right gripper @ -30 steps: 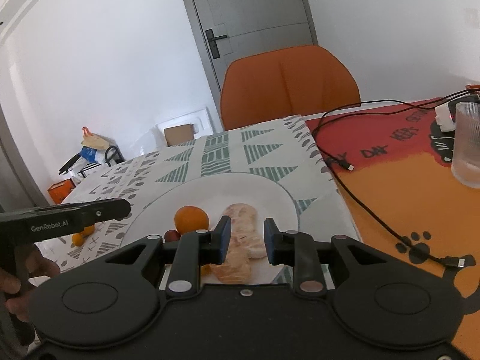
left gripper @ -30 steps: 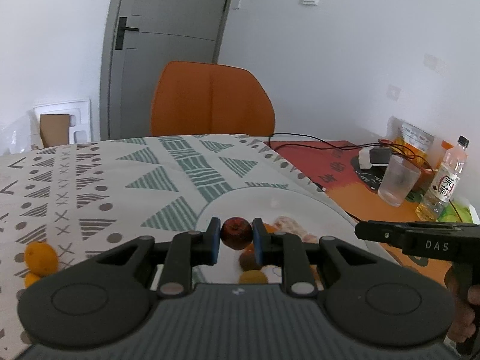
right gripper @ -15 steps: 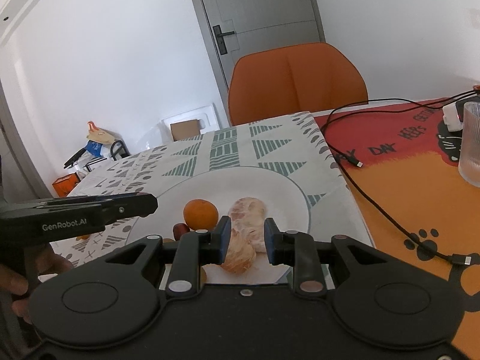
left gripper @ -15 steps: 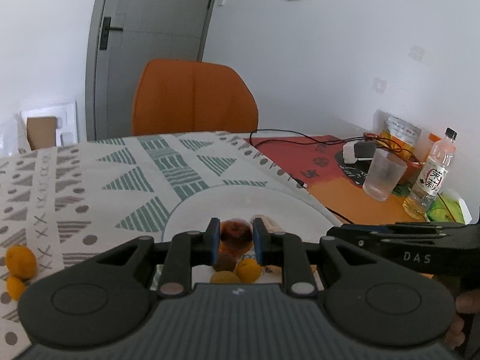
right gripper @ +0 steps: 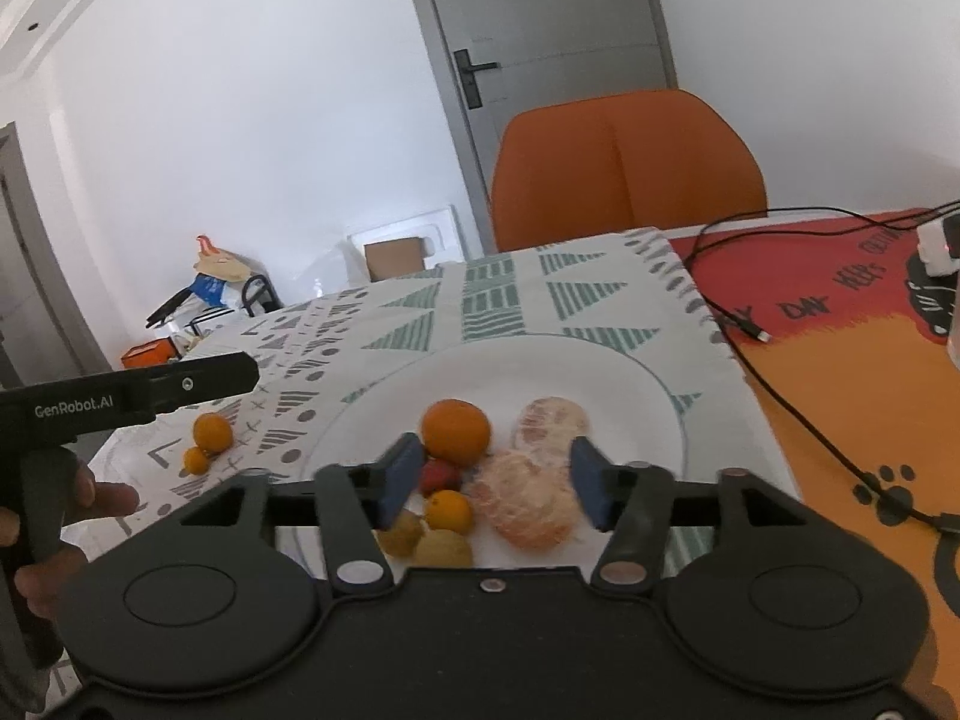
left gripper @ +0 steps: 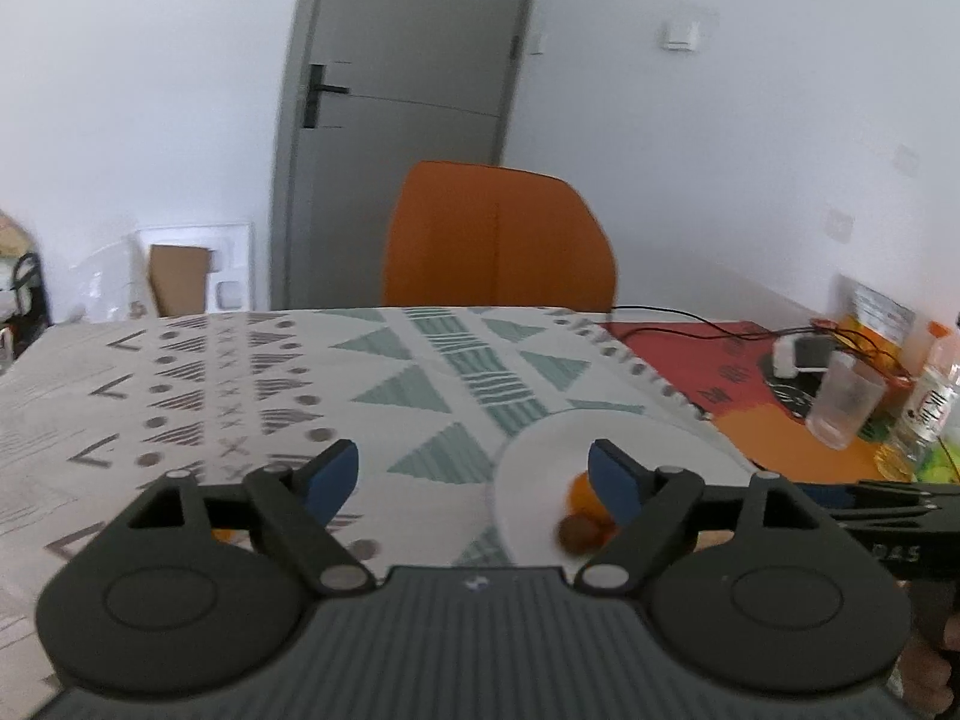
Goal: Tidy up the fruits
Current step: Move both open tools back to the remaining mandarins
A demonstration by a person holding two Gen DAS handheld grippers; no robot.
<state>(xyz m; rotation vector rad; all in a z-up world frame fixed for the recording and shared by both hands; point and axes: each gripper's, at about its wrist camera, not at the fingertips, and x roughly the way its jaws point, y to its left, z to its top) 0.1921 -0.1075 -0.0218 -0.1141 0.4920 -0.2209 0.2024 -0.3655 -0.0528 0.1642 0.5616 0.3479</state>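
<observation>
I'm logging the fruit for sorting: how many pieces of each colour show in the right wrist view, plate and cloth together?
Unpeeled orange fruits: 4
Peeled citrus pieces: 2
Red fruit: 1
Yellowish fruits: 2
Total: 9

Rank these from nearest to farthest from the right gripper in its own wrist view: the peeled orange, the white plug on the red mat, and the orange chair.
From the right gripper:
1. Peeled orange, on the white plate, between the open fingers.
2. White plug, far right on the red mat.
3. Orange chair, beyond the table's far edge.
</observation>
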